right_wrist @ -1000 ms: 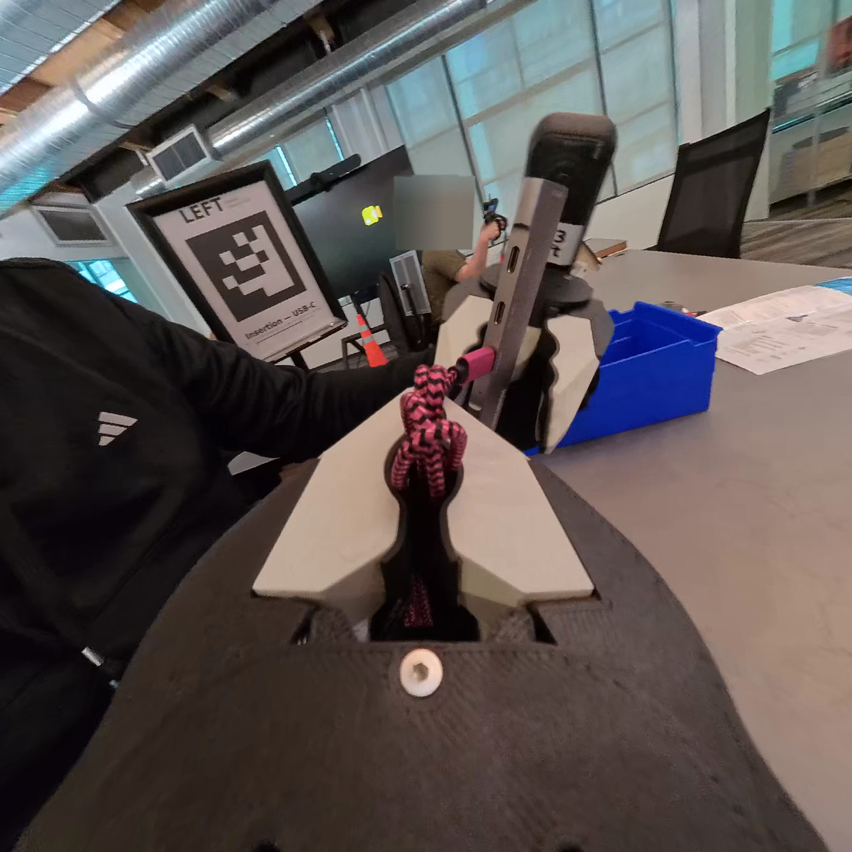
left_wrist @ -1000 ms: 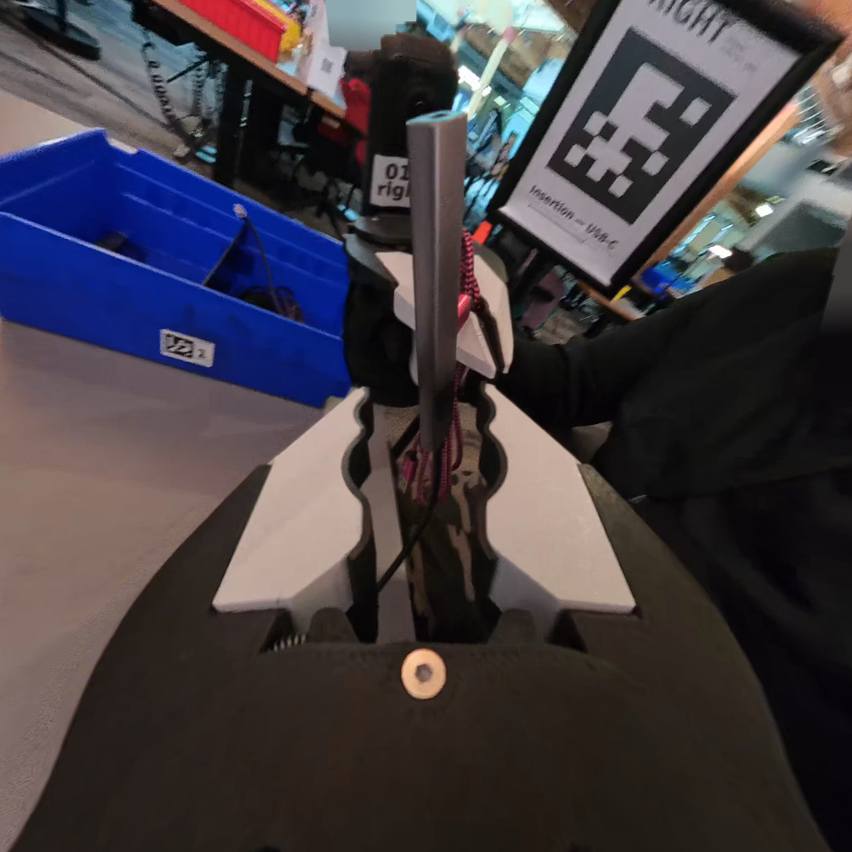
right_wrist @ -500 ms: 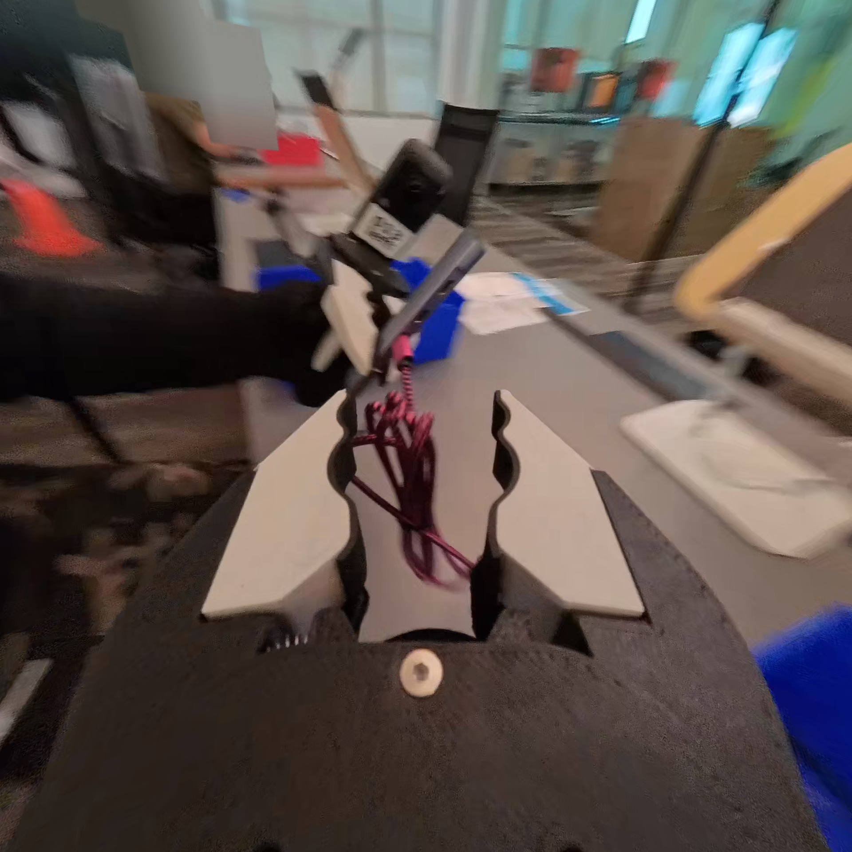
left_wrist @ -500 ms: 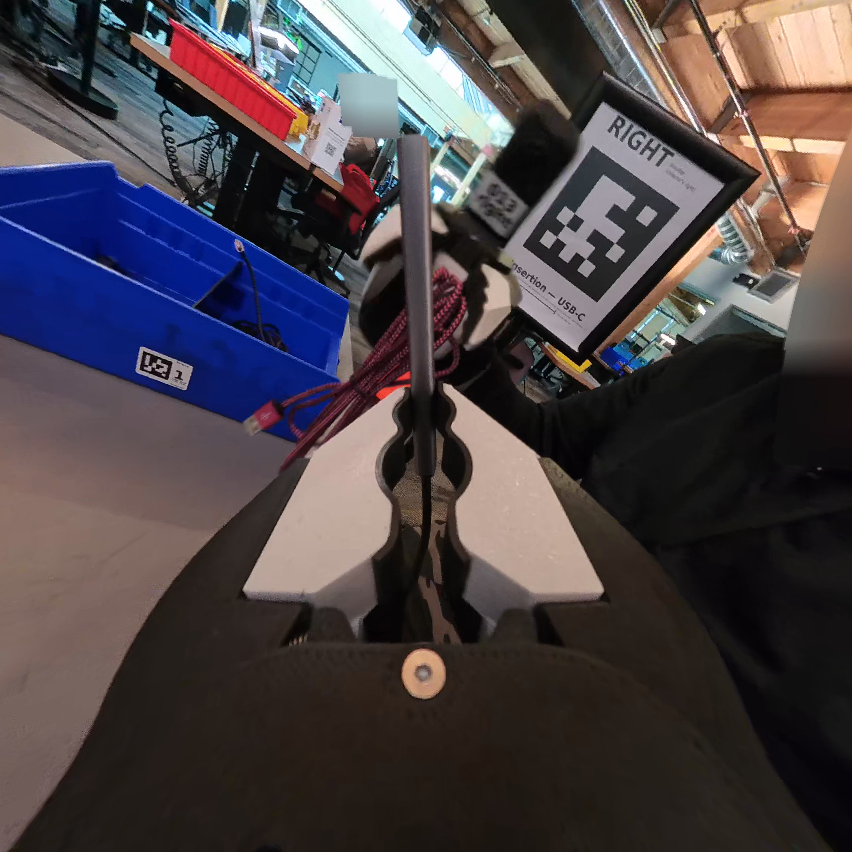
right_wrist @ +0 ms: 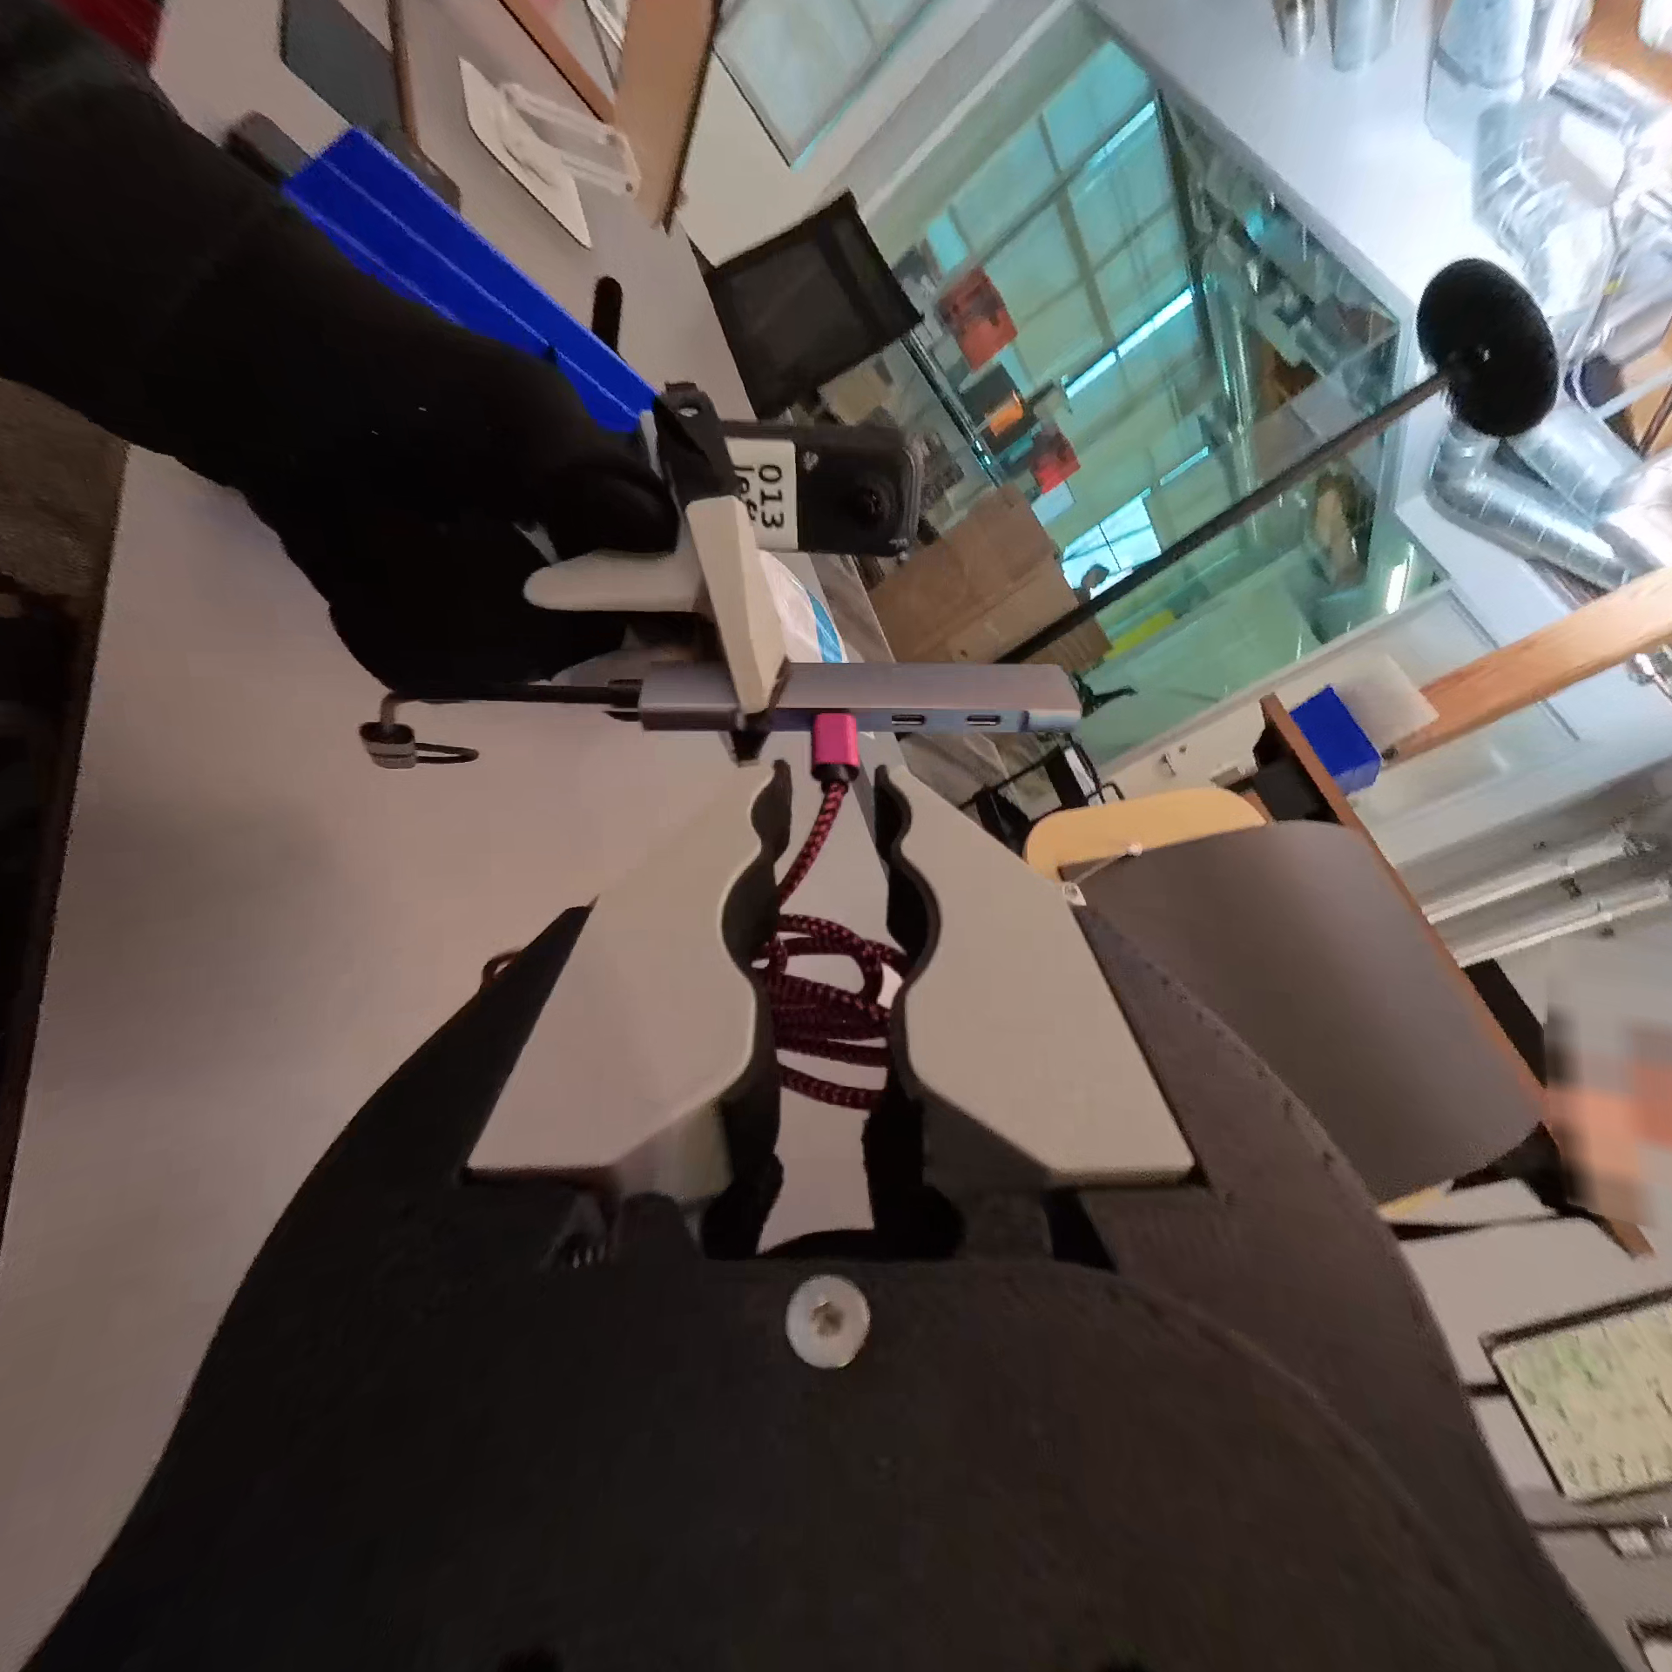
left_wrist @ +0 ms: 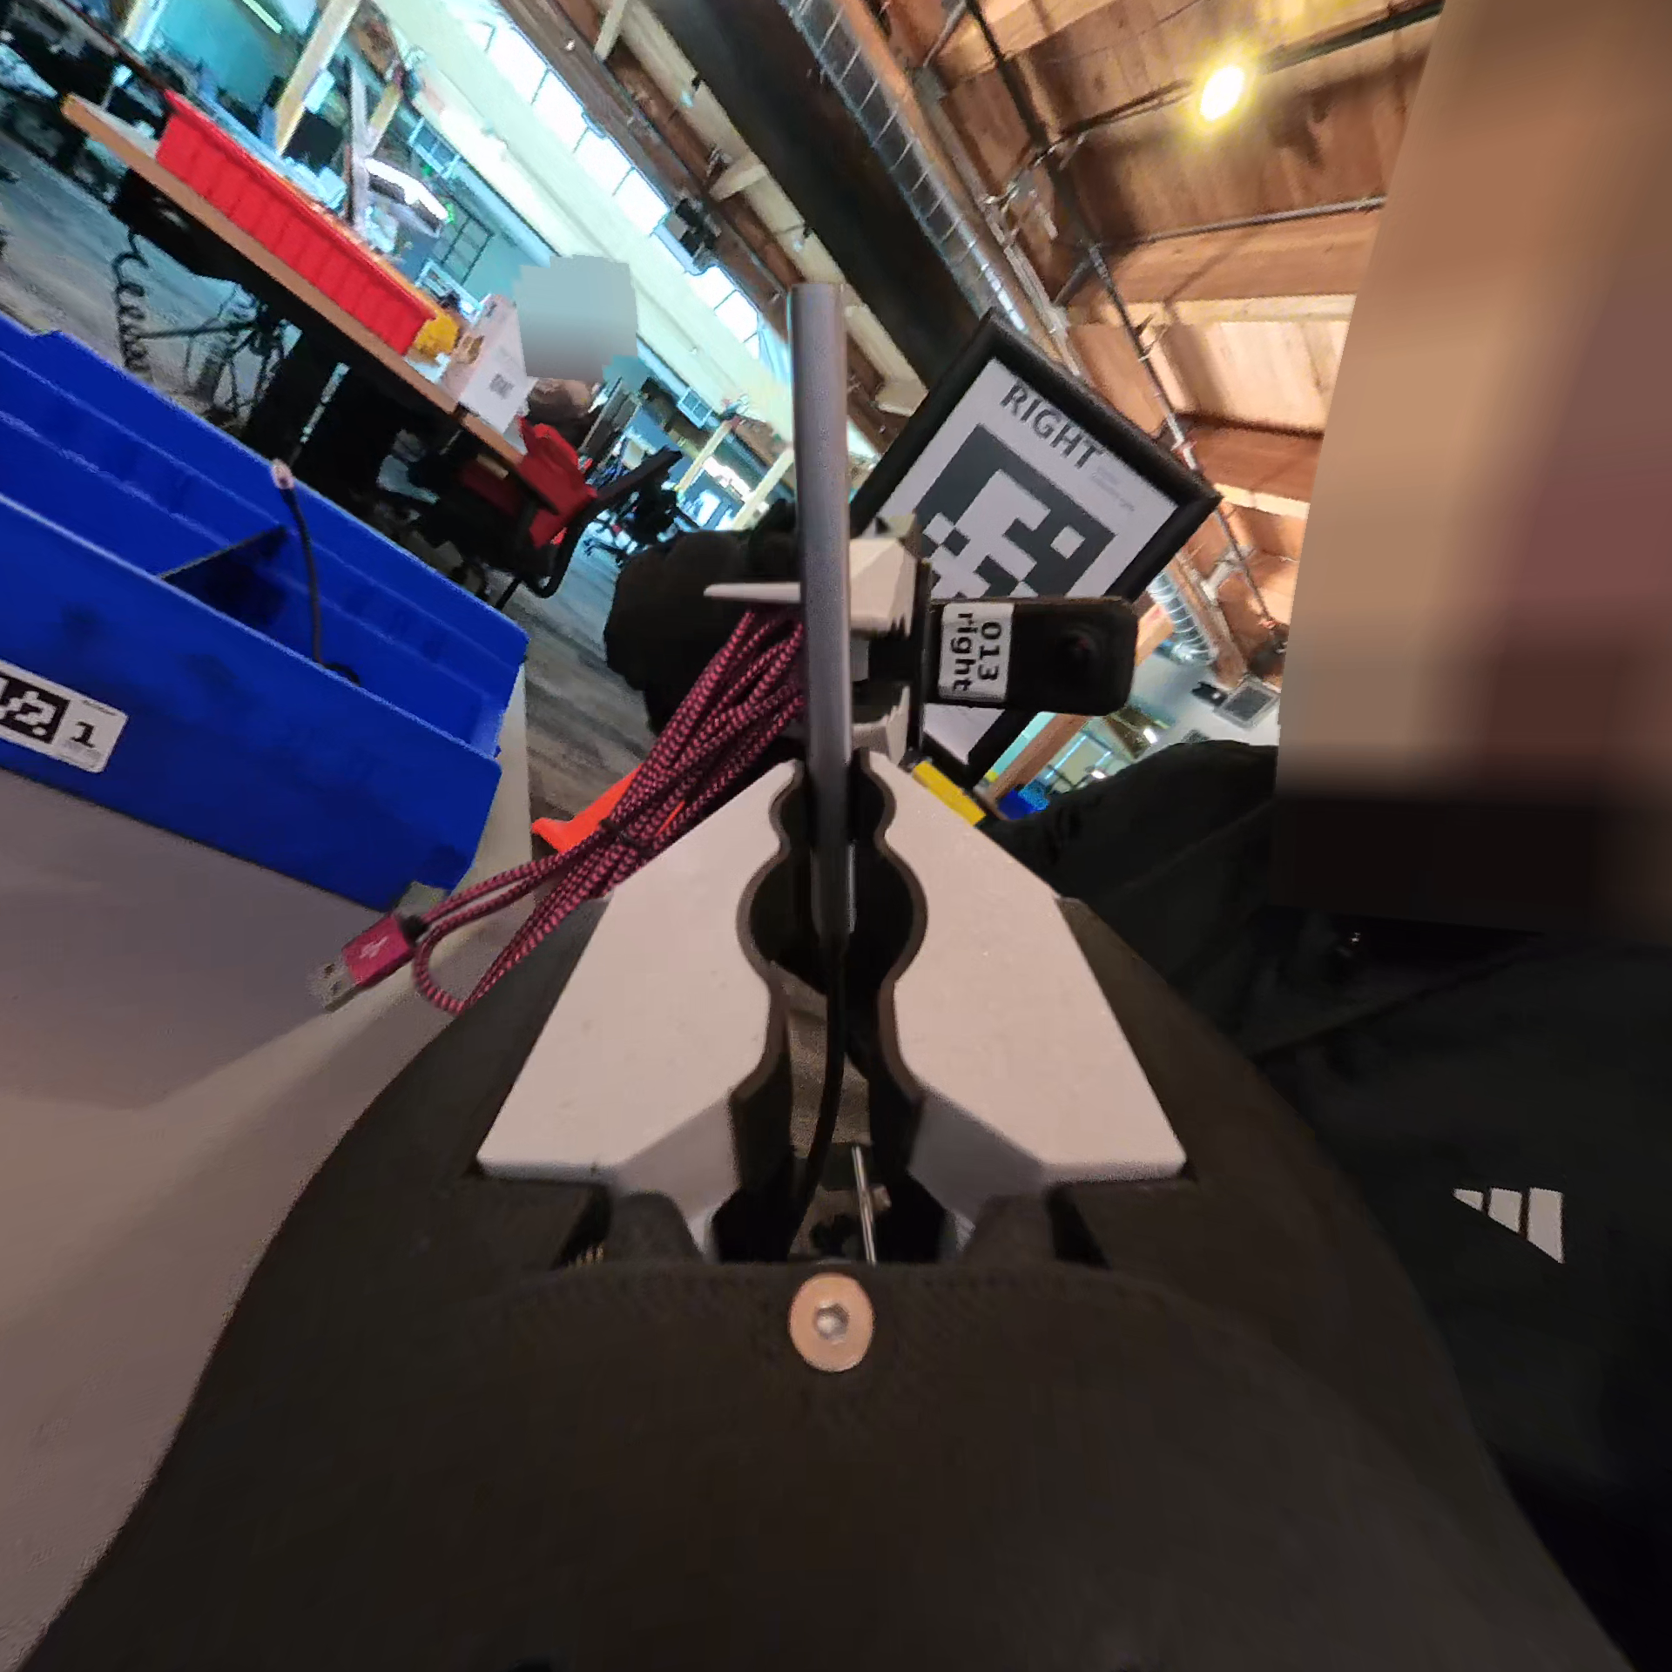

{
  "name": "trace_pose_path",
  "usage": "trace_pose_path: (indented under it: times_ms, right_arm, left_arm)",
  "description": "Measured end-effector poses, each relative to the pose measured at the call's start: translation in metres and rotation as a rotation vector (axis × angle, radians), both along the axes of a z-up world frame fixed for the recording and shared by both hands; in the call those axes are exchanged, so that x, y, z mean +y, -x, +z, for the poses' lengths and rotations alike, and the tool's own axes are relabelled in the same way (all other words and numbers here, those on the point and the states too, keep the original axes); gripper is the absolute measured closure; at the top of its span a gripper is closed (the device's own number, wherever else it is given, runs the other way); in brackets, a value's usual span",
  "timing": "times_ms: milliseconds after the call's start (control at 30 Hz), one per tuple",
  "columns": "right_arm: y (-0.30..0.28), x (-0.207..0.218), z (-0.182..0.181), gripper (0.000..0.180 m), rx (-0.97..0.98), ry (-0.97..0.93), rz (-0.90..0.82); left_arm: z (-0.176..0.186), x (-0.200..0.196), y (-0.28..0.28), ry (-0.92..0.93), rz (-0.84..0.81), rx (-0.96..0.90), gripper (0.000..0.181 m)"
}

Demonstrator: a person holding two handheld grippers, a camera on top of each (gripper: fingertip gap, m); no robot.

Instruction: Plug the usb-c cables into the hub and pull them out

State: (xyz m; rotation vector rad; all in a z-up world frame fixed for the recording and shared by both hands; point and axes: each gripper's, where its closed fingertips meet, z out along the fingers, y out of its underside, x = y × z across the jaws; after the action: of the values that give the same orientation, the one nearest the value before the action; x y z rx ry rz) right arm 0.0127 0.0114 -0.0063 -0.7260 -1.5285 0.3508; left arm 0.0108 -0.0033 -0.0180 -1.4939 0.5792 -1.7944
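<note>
My left gripper (left_wrist: 828, 778) is shut on the lower end of a slim grey hub (left_wrist: 819, 543) and holds it upright above the table. In the right wrist view the hub (right_wrist: 932, 698) lies level in the picture, still in the left gripper (right_wrist: 746, 715). A pink plug (right_wrist: 834, 737) sits in one of its side ports. The pink-and-black braided cable (right_wrist: 828, 995) runs from the plug down between the fingers of my right gripper (right_wrist: 830, 783), which stand a little apart around it, just below the plug. The cable's other end (left_wrist: 362, 959) hangs loose at the left.
A blue bin (left_wrist: 226, 706) with a black cable in it stands on the grey table (left_wrist: 136, 995) at the left. A framed marker sign (left_wrist: 1022, 507) stands behind the hub. A person's black sleeve (left_wrist: 1357, 995) fills the right. A dark chair back (right_wrist: 1267, 995) is near.
My right gripper let go of the cable, opened wide and swung around; its fingers have now narrowed around the cable below the plug. My left gripper keeps hold of the hub.
</note>
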Motion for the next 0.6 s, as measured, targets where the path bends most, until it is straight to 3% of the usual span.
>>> trace_pose_path:
  times_ms: [67,433,533,567,600]
  right_arm:
    - [0.0,-0.004,-0.002,0.171,-0.008,-0.013,0.022]
    - [0.003,-0.009,-0.006,0.171,-0.033,0.017,0.045]
    - [0.004,-0.003,-0.007,0.172,-0.046,0.035,0.009]
    - [0.004,0.002,-0.008,0.171,-0.049,0.043,-0.022]
    - [0.005,0.008,-0.009,0.171,-0.048,0.054,-0.056]
  left_arm:
    - [0.0,-0.004,0.001,0.003,-0.022,-0.02,0.174]
    - [-0.004,-0.012,-0.01,0.01,-0.116,-0.051,0.174]
    - [-0.005,-0.005,-0.009,0.0,-0.069,-0.031,0.174]
    - [-0.007,0.003,-0.007,-0.018,0.001,0.013,0.169]
    - [-0.011,0.011,-0.006,-0.037,0.073,0.085,0.148]
